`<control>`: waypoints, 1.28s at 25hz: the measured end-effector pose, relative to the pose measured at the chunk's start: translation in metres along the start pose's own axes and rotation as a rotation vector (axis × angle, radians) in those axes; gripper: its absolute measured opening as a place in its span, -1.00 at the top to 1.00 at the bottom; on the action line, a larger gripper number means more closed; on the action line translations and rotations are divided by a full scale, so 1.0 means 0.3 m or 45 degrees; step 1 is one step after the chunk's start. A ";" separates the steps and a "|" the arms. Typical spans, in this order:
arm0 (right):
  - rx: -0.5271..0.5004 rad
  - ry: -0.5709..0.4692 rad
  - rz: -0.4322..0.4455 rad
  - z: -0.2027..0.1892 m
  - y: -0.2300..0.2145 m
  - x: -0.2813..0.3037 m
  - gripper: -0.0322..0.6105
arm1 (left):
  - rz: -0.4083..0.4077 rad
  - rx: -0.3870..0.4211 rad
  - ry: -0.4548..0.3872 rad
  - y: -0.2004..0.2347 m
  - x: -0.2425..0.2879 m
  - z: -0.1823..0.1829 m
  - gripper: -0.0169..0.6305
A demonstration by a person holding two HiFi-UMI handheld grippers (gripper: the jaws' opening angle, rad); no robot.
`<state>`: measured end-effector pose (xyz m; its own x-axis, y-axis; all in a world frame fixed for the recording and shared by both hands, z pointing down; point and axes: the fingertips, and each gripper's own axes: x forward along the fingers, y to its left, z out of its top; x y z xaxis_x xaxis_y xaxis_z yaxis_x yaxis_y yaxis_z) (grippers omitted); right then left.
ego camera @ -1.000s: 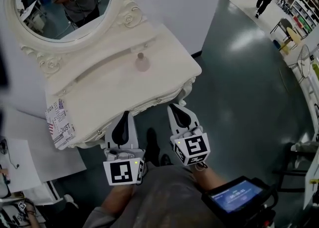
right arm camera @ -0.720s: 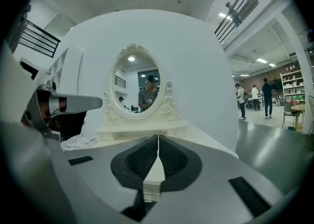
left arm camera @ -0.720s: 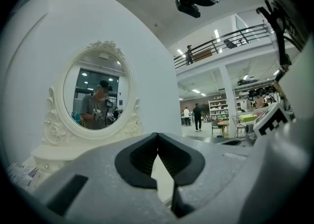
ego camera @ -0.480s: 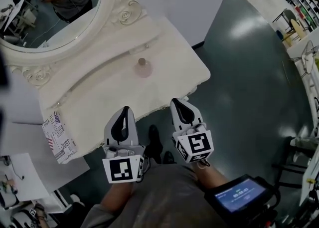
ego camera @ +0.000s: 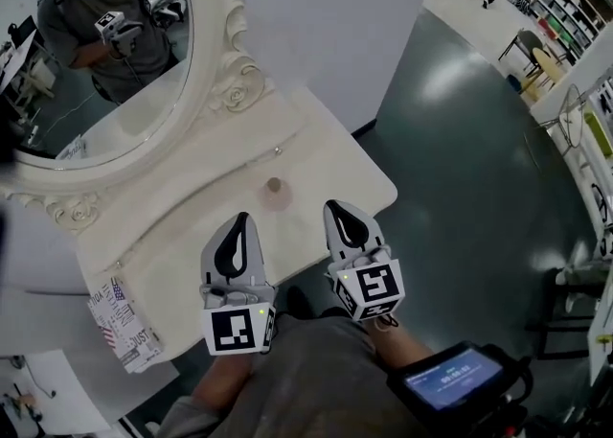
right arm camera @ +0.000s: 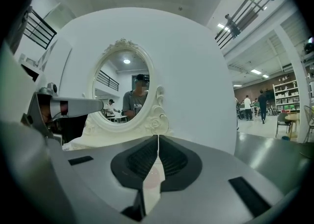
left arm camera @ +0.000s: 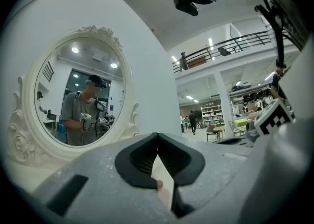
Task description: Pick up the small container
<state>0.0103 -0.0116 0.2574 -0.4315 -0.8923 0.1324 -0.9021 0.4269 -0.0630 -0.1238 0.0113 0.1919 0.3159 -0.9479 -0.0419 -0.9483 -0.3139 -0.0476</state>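
Two claws, both clenched and empty.

- Left claw (ego camera: 241, 219): tips pressed together, nothing between them; in the left gripper view the left claw (left arm camera: 157, 135) meets in a closed point.
- Right claw (right arm camera: 158, 137): closed the same way, empty; in the head view the right claw (ego camera: 335, 204) lies beside the left one, over the near edge of the table (ego camera: 326, 153).
- Small container (ego camera: 276, 194): stands on the table, just ahead of the tips and between them, touched by neither.

Change since a second ago: both claws have come nearer the container, which then stood well ahead of them. The claws have stayed shut. The mirror (ego camera: 96, 62) now shows more of the person's reflection, and the patterned carton (ego camera: 124, 323) has slid to the lower left of the head view.

Hard to make out:
- The container is small: a pale pink body with a brownish top, and no further detail. In each gripper view it is only a pink smear in the slit below the tips.
- The table's front edge is covered by the claws.
- The mirror's top and left side are cut off by the frame.
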 end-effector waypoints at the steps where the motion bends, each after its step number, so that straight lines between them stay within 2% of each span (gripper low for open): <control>1: -0.004 -0.014 -0.010 0.018 -0.009 0.005 0.85 | -0.007 0.006 -0.017 0.001 0.015 0.016 0.91; 7: -0.012 -0.071 -0.041 0.076 -0.056 0.031 0.85 | -0.036 0.027 -0.067 -0.009 0.088 0.060 0.91; 16: -0.004 -0.043 -0.027 0.090 -0.180 0.127 0.85 | -0.039 0.031 -0.056 -0.037 0.250 0.043 0.91; 19: 0.022 -0.009 -0.010 0.049 -0.223 0.167 0.85 | -0.042 0.021 -0.034 -0.047 0.300 -0.005 0.90; 29: 0.061 0.169 0.132 -0.103 -0.252 0.247 0.85 | 0.037 -0.085 0.165 -0.031 0.372 -0.264 0.89; 32: 0.070 0.214 0.158 -0.161 -0.252 0.271 0.85 | 0.016 -0.131 0.191 -0.030 0.390 -0.346 0.46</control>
<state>0.0434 -0.1094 0.3207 -0.5371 -0.7946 0.2830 -0.8429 0.5189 -0.1426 -0.0817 -0.1025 0.2911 0.3032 -0.9468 0.1079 -0.9527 -0.2988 0.0549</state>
